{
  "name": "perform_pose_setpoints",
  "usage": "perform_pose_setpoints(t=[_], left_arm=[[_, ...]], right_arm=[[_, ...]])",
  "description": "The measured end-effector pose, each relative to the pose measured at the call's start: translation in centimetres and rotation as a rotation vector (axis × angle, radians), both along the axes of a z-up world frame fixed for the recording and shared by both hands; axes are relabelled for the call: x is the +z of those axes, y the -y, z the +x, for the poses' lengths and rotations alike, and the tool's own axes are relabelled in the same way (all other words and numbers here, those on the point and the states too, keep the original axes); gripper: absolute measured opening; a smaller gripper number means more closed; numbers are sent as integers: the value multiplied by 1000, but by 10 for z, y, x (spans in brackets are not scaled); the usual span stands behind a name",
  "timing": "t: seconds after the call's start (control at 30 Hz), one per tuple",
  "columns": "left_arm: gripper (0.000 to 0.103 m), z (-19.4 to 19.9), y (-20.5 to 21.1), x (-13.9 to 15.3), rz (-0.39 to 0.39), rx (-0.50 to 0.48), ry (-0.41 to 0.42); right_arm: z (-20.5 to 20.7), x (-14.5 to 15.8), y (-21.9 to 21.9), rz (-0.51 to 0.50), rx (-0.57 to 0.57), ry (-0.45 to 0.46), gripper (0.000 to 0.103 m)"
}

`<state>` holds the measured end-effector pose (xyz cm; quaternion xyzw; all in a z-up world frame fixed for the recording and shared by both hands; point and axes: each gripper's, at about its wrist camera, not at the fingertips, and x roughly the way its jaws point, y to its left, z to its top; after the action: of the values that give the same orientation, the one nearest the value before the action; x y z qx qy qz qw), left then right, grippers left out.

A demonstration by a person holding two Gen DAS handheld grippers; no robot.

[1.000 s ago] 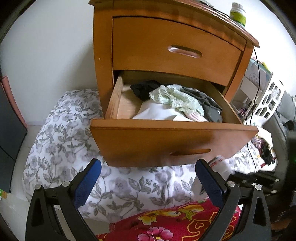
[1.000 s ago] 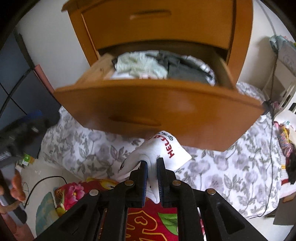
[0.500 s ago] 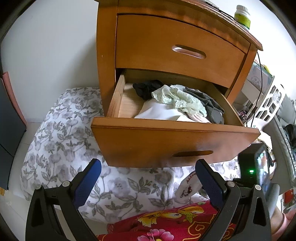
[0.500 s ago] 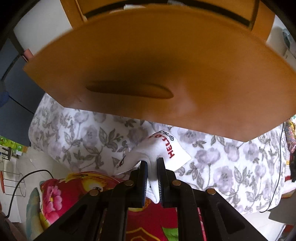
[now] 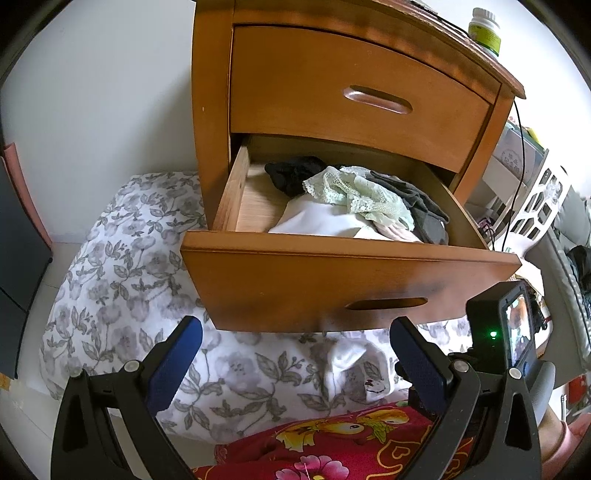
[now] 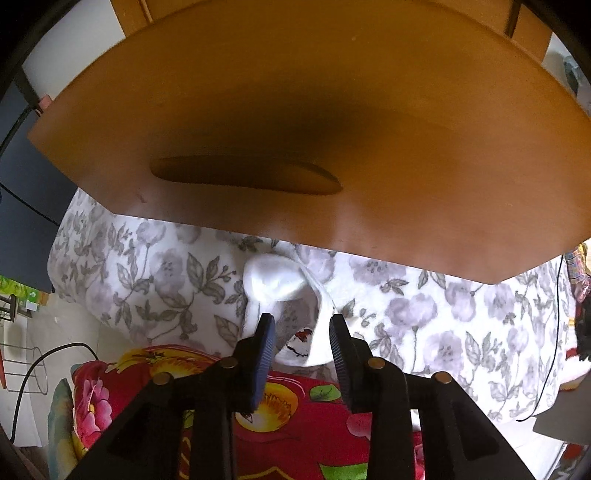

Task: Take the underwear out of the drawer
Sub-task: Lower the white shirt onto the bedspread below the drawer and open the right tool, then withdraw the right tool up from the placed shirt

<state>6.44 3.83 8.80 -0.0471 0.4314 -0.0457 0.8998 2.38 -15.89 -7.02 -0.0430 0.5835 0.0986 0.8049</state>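
The nightstand's lower drawer [image 5: 332,280] stands pulled out. Inside lie a pale green lace underwear [image 5: 354,192], a black piece [image 5: 295,173], a grey piece [image 5: 413,199] and white cloth [image 5: 325,221]. A white underwear with a printed face [image 6: 280,284] lies on the floral quilt below the drawer front [image 6: 295,129]. My right gripper [image 6: 301,319] hangs just over it; its jaws are opening, the fabric loose between them. The same white piece [image 5: 351,365] shows in the left wrist view. My left gripper [image 5: 295,326] is open and holds nothing, in front of the drawer.
A grey floral quilt [image 5: 122,266] covers the bed under the drawer, with a red flowered blanket [image 6: 303,402] nearer me. The upper drawer [image 5: 362,92] is shut. A bottle [image 5: 484,27] stands on the nightstand. A white shelf and cable [image 5: 517,184] are at the right.
My right gripper came down below the drawer front and its jaws parted, letting the white underwear drop onto the quilt. The left gripper stayed where it was, open.
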Motion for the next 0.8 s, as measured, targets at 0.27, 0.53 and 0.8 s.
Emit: perform_pose_setpoints(t=[0.27, 0.53, 0.8], left_arm=[[101, 0, -1, 2, 9, 11, 1], [101, -1, 0, 3, 29, 18, -7], [101, -2, 1, 4, 43, 24, -7]], right_arm=[[-12, 22, 7, 2, -13, 46, 66], [-21, 53, 19, -12, -66, 114, 88], [-25, 67, 32, -20, -108, 152, 102]])
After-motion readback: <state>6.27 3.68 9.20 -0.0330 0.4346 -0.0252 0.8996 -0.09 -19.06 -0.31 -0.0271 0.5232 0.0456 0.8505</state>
